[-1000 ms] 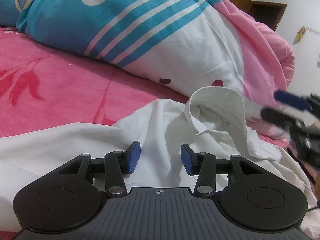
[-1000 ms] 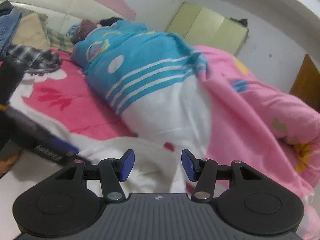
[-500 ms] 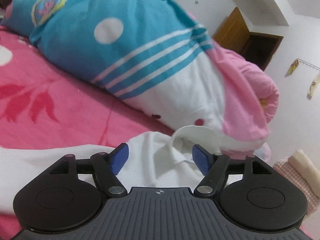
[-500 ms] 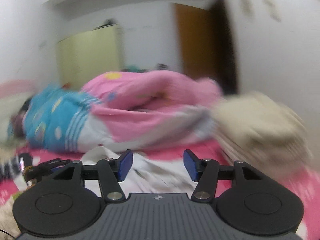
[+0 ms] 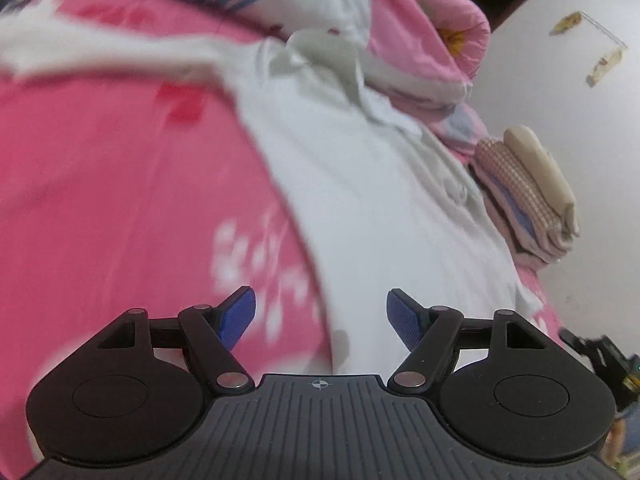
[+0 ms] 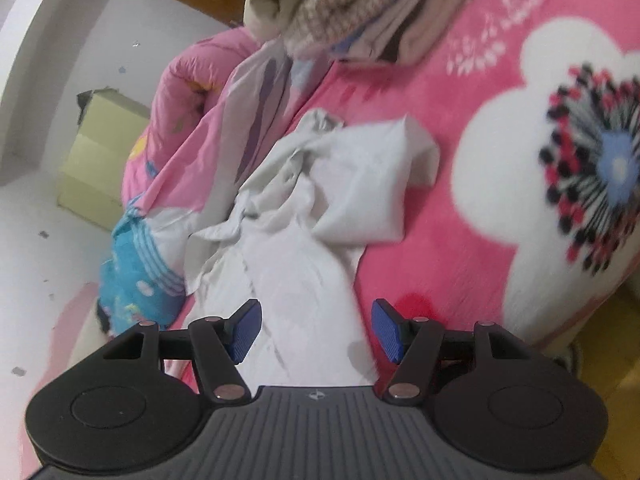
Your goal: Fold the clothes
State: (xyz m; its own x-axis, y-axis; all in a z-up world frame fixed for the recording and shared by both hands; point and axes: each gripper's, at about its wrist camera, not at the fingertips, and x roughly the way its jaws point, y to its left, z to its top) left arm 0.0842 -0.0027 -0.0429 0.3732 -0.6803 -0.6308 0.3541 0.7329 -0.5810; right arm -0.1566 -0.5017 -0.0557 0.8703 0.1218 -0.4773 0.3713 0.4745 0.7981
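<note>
A white collared shirt [image 5: 380, 184] lies spread on the pink bed blanket [image 5: 120, 200], its collar [image 5: 320, 52] at the far end. My left gripper [image 5: 320, 312] hovers open over the shirt's near left edge, with nothing between its blue pads. In the right wrist view the same shirt [image 6: 304, 248] runs away from me, rumpled, with one sleeve [image 6: 376, 184] folded across to the right. My right gripper [image 6: 316, 330] is open just above the shirt's near end, and its pads do not press on the cloth.
A stack of folded clothes [image 5: 528, 192] sits on the bed beyond the shirt, seen again as a pile [image 6: 360, 4] in the right wrist view. A pink, white and blue quilt [image 5: 420, 20] is bunched along the far side. A pale yellow cabinet [image 6: 100, 152] stands against the wall.
The left gripper pulled back from the collar toward the shirt's lower part and its jaws spread wider. The right gripper swung and rolled round, now looking along the shirt, jaws slightly wider.
</note>
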